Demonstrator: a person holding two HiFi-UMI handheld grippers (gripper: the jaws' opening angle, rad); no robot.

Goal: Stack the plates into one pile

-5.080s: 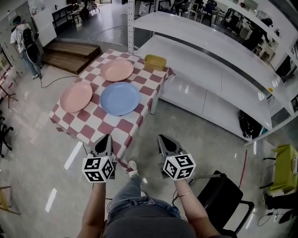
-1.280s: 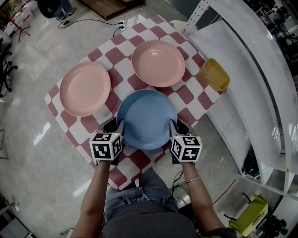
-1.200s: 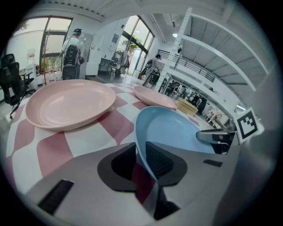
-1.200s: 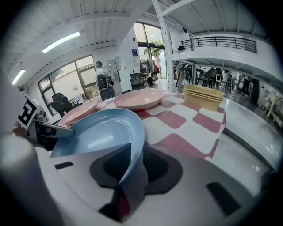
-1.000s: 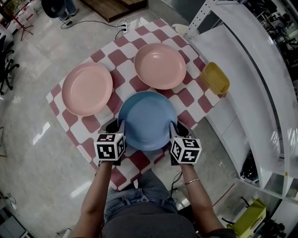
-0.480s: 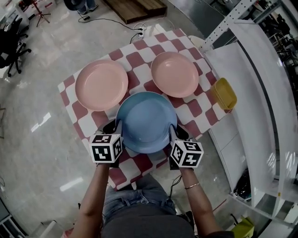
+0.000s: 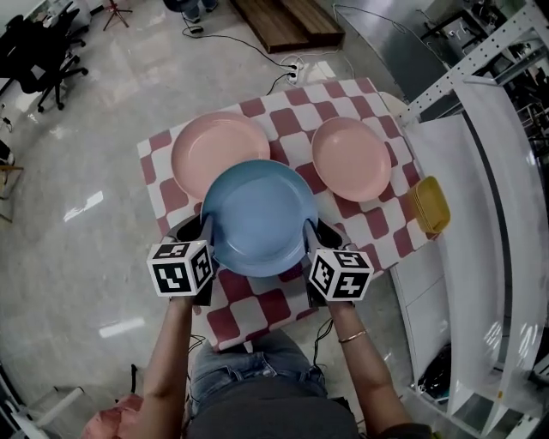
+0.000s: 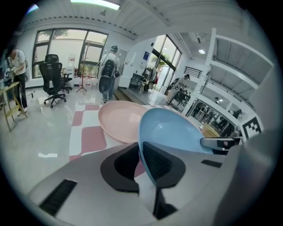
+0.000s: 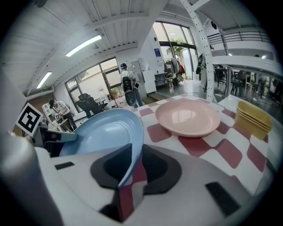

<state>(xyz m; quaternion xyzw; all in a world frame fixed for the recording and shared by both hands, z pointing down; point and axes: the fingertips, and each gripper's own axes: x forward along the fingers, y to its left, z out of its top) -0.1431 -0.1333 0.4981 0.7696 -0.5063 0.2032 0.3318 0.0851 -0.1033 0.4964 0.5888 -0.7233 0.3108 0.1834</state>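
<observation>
I hold a blue plate (image 7: 257, 214) level above the checked table (image 7: 257, 304). My left gripper (image 7: 204, 230) is shut on its left rim and my right gripper (image 7: 310, 231) is shut on its right rim. In the head view the plate's far edge overlaps the near edge of the left pink plate (image 7: 221, 153). A second pink plate (image 7: 352, 159) lies apart to the right. In the left gripper view the blue plate (image 8: 172, 132) rim runs between the left gripper (image 8: 140, 154) jaws, with a pink plate (image 8: 119, 121) behind. The right gripper (image 9: 130, 165) likewise clamps the blue plate (image 9: 106, 132).
A stack of yellow trays (image 7: 431, 206) sits at the table's right edge, beside white shelving (image 7: 480, 171). A wooden platform (image 7: 292, 21) and cables lie on the floor beyond the table. Office chairs (image 7: 39, 56) stand far left. A person with a backpack (image 8: 108, 73) stands farther off.
Both grippers came from hanging short of the table to clamp the blue plate's rims. Over the last second the plate has shifted left, and its far edge now overlaps the left pink plate.
</observation>
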